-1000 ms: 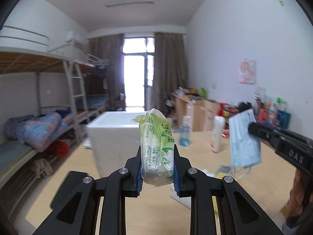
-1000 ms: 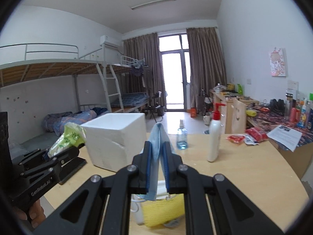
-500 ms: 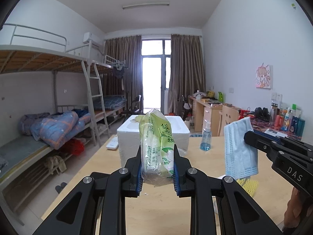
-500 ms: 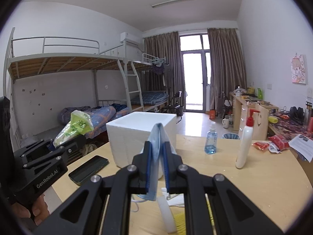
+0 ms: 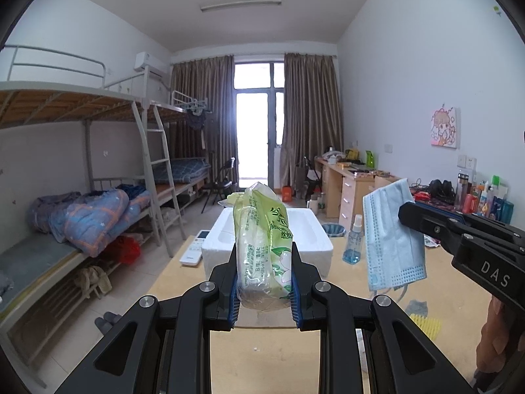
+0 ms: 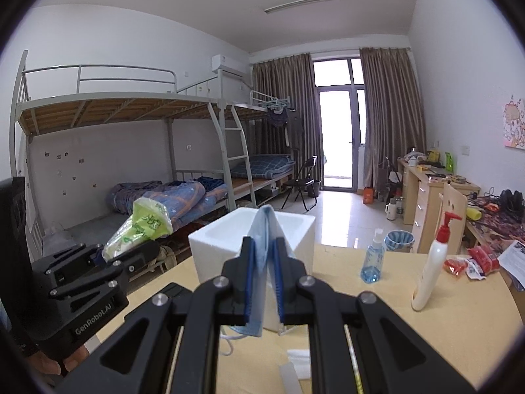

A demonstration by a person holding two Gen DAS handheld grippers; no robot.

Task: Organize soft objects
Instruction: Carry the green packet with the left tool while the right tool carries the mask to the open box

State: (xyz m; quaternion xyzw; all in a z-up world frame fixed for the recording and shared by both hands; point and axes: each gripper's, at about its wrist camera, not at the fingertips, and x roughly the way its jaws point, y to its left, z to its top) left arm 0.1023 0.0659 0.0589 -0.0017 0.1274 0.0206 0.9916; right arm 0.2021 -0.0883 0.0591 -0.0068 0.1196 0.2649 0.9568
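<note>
My left gripper [image 5: 264,279] is shut on a green and white tissue pack [image 5: 262,256], held upright above the wooden table [image 5: 262,354]. The pack also shows in the right wrist view [image 6: 141,229], at the left. My right gripper [image 6: 264,282] is shut on a light blue face mask [image 6: 262,262], which hangs down with its ear loops trailing. The mask shows in the left wrist view [image 5: 390,239], at the right. A white foam box [image 5: 315,236] with an open top stands on the table beyond both grippers; it also shows in the right wrist view [image 6: 295,229].
A blue spray bottle [image 6: 372,256], a white pump bottle [image 6: 433,262] and red packets [image 6: 472,261] stand on the table to the right. A remote [image 5: 195,246] lies left of the box. A yellow brush [image 5: 425,325] lies near the right. Bunk beds [image 5: 82,197] line the left wall.
Both grippers have risen and pulled back with their objects still held. The foam box now looks lower and farther, and its open top is visible.
</note>
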